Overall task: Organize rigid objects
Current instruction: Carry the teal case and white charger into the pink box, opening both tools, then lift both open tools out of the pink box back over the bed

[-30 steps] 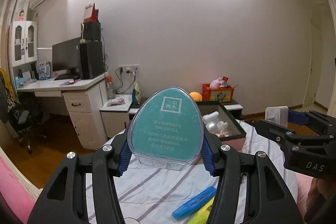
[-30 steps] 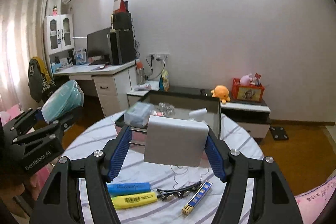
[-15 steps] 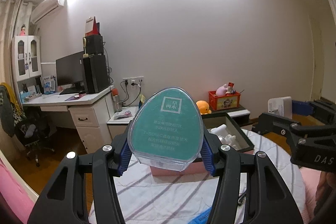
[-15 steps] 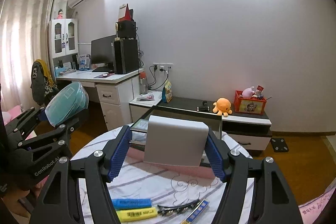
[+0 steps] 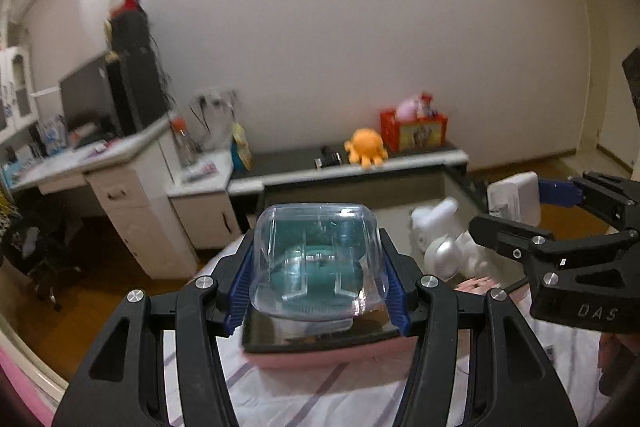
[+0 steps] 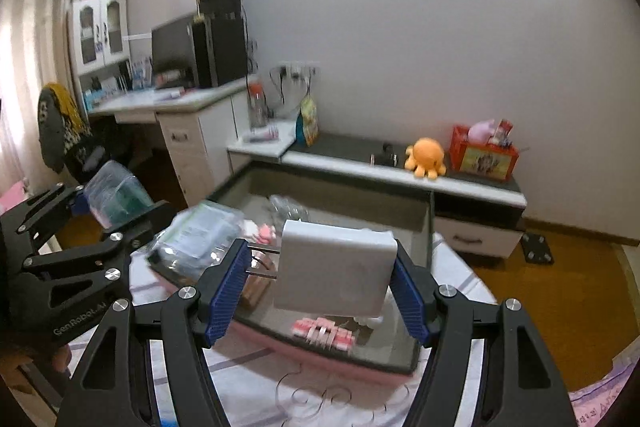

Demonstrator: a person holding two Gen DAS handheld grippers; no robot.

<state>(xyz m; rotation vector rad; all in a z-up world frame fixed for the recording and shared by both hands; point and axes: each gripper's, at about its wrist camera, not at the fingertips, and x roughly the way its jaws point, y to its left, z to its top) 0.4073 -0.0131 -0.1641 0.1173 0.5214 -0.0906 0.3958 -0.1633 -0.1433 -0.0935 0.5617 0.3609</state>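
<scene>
My left gripper [image 5: 316, 279] is shut on a clear plastic case with a teal insert [image 5: 316, 263], tipped forward over the near left corner of the pink box with a dark rim [image 5: 320, 357]. In the right wrist view my right gripper [image 6: 320, 279] is shut on a white rectangular block [image 6: 334, 271], held above that box [image 6: 340, 361]. The left gripper [image 6: 80, 243] with its case [image 6: 116, 197] shows at the left there. The right gripper [image 5: 560, 223] with the white block [image 5: 514, 197] shows at the right of the left wrist view.
The box holds a clear packet [image 6: 196, 239], pink pieces [image 6: 324, 333] and white and silver objects [image 5: 444, 239]. It rests on a round table with a striped cloth [image 6: 248, 387]. Beyond are a low cabinet with an orange plush [image 6: 426, 157], a red crate [image 6: 482, 153] and a desk [image 6: 176, 99].
Both grippers moved forward and down toward the box, which now fills the view below them. The clear case tipped forward from upright. The markers on the cloth dropped out of sight.
</scene>
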